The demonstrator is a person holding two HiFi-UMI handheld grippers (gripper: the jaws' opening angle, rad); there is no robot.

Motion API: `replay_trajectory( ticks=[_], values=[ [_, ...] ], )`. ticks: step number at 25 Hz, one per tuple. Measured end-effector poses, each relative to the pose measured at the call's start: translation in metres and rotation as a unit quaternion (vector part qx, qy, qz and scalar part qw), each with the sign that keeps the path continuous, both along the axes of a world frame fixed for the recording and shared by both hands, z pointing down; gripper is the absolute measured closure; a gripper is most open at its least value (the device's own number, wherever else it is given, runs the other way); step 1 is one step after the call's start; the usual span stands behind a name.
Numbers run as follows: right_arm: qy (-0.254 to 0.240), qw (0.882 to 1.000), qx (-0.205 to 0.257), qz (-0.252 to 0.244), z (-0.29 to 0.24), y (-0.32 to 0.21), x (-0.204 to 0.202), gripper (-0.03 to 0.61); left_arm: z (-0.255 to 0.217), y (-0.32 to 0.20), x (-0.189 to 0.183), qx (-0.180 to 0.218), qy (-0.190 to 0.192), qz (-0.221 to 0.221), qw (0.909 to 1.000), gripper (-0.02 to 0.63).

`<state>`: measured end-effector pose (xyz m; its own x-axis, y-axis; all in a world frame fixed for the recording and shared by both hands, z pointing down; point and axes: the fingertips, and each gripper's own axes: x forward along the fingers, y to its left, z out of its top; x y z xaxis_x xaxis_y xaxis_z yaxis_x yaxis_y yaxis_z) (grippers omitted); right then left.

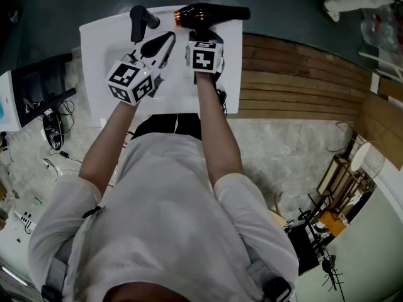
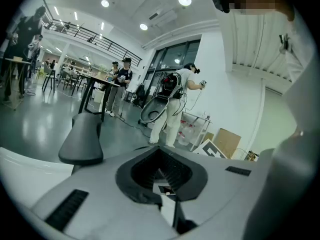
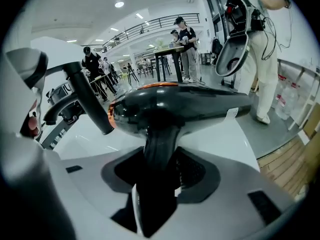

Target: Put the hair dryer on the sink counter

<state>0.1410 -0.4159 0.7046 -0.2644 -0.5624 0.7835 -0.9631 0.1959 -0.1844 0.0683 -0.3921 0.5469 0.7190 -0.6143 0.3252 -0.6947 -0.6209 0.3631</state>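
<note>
The black hair dryer [image 1: 211, 14] with an orange ring lies crosswise over the far edge of the white sink counter [image 1: 107, 49]. My right gripper [image 1: 203, 35] is shut on its handle. In the right gripper view the handle runs down between the jaws from the barrel [image 3: 175, 106], with my right gripper [image 3: 157, 169] closed round it and the counter [image 3: 220, 139] beneath. I cannot tell whether the dryer rests on the counter. My left gripper [image 1: 160, 46] hovers beside it, shut and empty, pointing at the black faucet [image 1: 141, 21]. In its own view the left gripper [image 2: 161, 171] holds nothing.
The faucet [image 3: 90, 101] stands just left of the dryer's nozzle. Wooden boards [image 1: 302, 74] run to the right of the counter. Cables and devices [image 1: 53, 128] lie on the floor at left. Several people stand in the hall behind.
</note>
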Motion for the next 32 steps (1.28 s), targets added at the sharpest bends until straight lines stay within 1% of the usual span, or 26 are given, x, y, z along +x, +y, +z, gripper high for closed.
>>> replay_trajectory(
  ticks=[2,5,9,13,16,20,25,29,32],
  values=[
    [0.006,1.0,-0.008,-0.008,0.002,0.002,0.0,0.393,0.0,0.0,0.0,0.0,-0.001,-0.001,1.0,0.615],
    [0.001,1.0,0.01,-0.028,-0.005,-0.004,-0.006,0.393,-0.001,0.002,-0.001,0.0,-0.002,-0.002,1.0,0.615],
    [0.012,0.999,-0.002,-0.039,-0.001,-0.001,0.0,0.391,-0.002,0.005,0.0,0.002,-0.004,0.0,1.0,0.615],
    [-0.004,0.998,0.024,-0.054,-0.012,-0.007,-0.006,0.383,-0.003,0.006,0.001,0.005,-0.006,-0.001,1.0,0.615],
    [-0.005,0.998,0.027,-0.056,-0.015,-0.005,-0.005,0.366,-0.003,0.009,0.0,0.006,-0.007,0.0,1.0,0.615],
    [0.001,0.999,0.01,-0.052,-0.01,0.007,0.003,0.359,-0.004,0.013,0.002,0.007,-0.009,0.001,0.9999,0.615],
    [-0.008,0.999,0.02,-0.05,-0.021,0.015,0.008,0.354,-0.007,0.018,0.004,0.008,-0.01,0.002,0.9999,0.615],
    [-0.018,0.997,0.041,-0.057,-0.032,0.02,0.012,0.354,-0.009,0.023,0.008,0.01,-0.012,0.004,0.9999,0.615],
    [-0.026,0.997,0.046,-0.064,-0.032,0.024,0.015,0.354,-0.01,0.027,0.012,0.01,-0.015,0.006,0.9998,0.615]
  ],
)
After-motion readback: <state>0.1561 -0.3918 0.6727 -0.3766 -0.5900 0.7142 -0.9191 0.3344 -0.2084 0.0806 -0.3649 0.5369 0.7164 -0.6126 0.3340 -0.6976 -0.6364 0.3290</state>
